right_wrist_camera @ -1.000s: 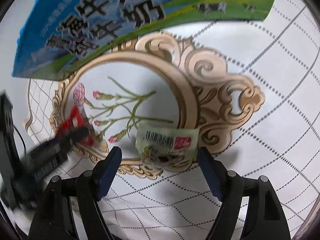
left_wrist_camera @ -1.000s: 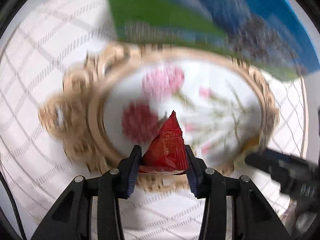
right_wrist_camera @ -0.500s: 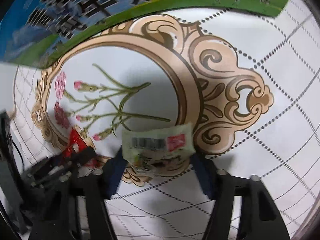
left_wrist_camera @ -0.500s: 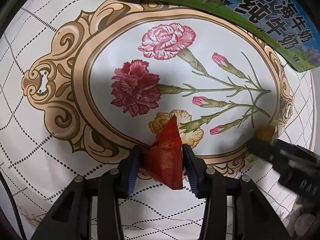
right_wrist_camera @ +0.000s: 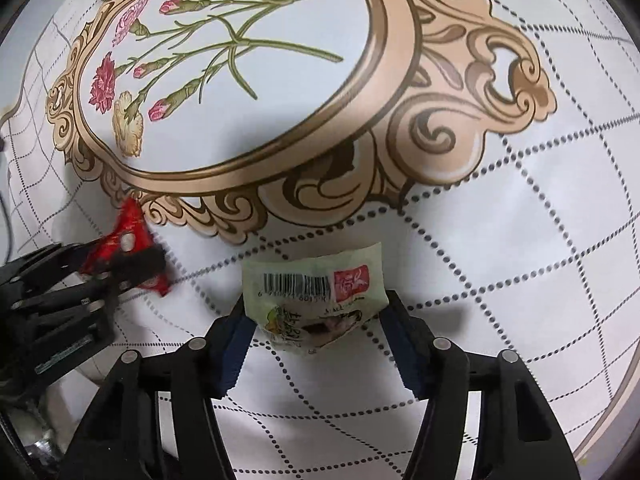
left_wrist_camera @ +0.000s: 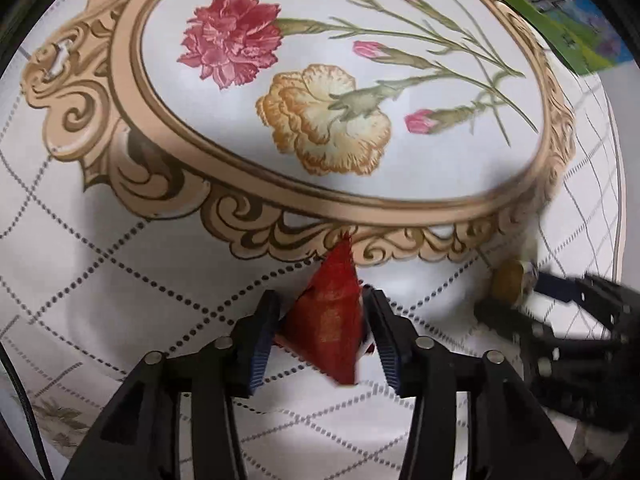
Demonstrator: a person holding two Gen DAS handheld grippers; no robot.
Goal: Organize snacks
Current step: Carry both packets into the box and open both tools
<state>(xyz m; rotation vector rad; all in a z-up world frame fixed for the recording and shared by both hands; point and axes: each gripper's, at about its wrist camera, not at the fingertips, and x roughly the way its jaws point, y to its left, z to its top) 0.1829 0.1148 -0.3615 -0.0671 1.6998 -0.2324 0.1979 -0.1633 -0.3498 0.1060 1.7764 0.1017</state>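
Observation:
A red pyramid-shaped snack packet (left_wrist_camera: pixel 328 320) sits between the pads of my left gripper (left_wrist_camera: pixel 322 296), just above the dotted lattice of the tablecloth. Both pads still touch it while the jaws are opening. My right gripper (right_wrist_camera: pixel 316 300) has a pale green packet with a barcode (right_wrist_camera: pixel 312 280) between its pads, which touch its two ends as those jaws are opening too. The two grippers are side by side: the left gripper (right_wrist_camera: pixel 120 256) with the red packet (right_wrist_camera: pixel 128 224) shows at the left of the right wrist view. In the left wrist view the right gripper (left_wrist_camera: pixel 520 300) shows at the right.
The tablecloth (left_wrist_camera: pixel 120 280) carries an oval gold frame with printed carnations (right_wrist_camera: pixel 240 60) just beyond both grippers. A green and blue milk carton box (left_wrist_camera: pixel 560 12) lies at the far side of the oval. The cloth's border (left_wrist_camera: pixel 618 200) runs along the right.
Both grippers came back and down from over the oval print to the dotted lattice in front of it. The right jaws, open around the green packet a second ago, closed on it.

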